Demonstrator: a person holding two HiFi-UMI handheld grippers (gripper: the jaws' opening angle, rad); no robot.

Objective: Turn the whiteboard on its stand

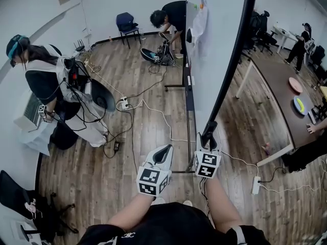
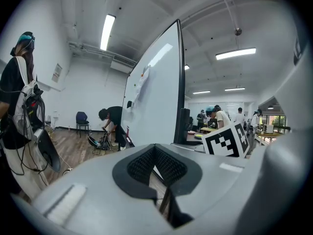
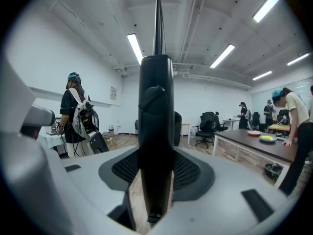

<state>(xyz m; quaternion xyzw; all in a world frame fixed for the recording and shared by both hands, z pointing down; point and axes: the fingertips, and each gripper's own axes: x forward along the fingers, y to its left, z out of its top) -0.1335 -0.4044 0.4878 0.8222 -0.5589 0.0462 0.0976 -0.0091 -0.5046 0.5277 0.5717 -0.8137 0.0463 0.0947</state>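
The whiteboard [image 1: 214, 45] stands on its stand [image 1: 190, 131], seen nearly edge-on from my head, with its black frame [image 1: 232, 65] running down toward me. My right gripper [image 1: 209, 137] is at the lower end of that frame. In the right gripper view the black frame [image 3: 155, 111] fills the gap between the pads, and the right gripper [image 3: 155, 168] is shut on it. My left gripper [image 1: 164, 152] hangs free to the left of the board, above the floor. Its pads meet with nothing between them [image 2: 155, 153], and the whiteboard [image 2: 154, 97] rises ahead of it.
A person with a backpack [image 1: 56, 96] stands left; another [image 1: 171, 19] bends by the board's far end. Cables [image 1: 148, 106] trail over the wooden floor, with a power strip [image 1: 256, 185] at the right. A brown table [image 1: 278, 80] with plates stands right, a chair [image 1: 23, 198] at lower left.
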